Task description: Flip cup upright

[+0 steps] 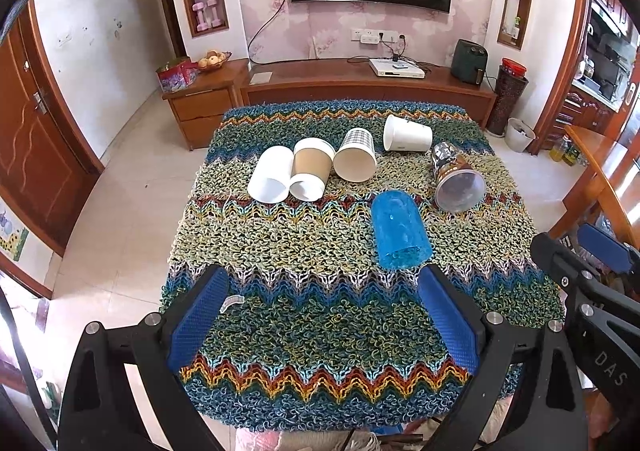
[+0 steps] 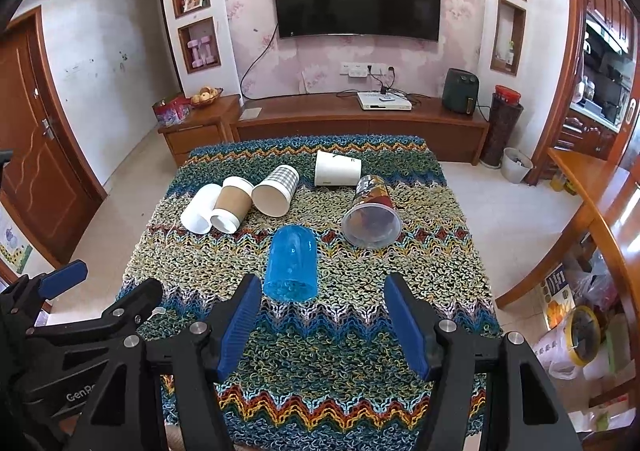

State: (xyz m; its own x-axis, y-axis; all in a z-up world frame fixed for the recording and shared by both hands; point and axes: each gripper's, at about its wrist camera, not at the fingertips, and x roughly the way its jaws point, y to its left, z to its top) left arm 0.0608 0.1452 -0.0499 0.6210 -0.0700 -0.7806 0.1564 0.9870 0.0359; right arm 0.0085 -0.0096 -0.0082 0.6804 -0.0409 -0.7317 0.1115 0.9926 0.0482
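Observation:
Several cups lie on their sides on a knitted zigzag table cover [image 1: 304,235]. A translucent blue cup [image 1: 400,229] lies nearest, mouth toward me; it also shows in the right wrist view [image 2: 291,263]. Behind it lie a plain white cup [image 1: 271,174], a brown-sleeved paper cup [image 1: 310,169], a checked cup [image 1: 356,160], a white cup [image 1: 407,134] and a clear printed cup [image 1: 456,181]. My left gripper [image 1: 324,315] is open and empty over the near table edge. My right gripper [image 2: 322,317] is open and empty, just short of the blue cup.
The table cover [image 2: 320,351] fills the near view. A wooden TV cabinet [image 1: 360,85] with a television above stands behind the table. A wooden table [image 2: 592,203] and bags are at the right. Tiled floor lies to the left.

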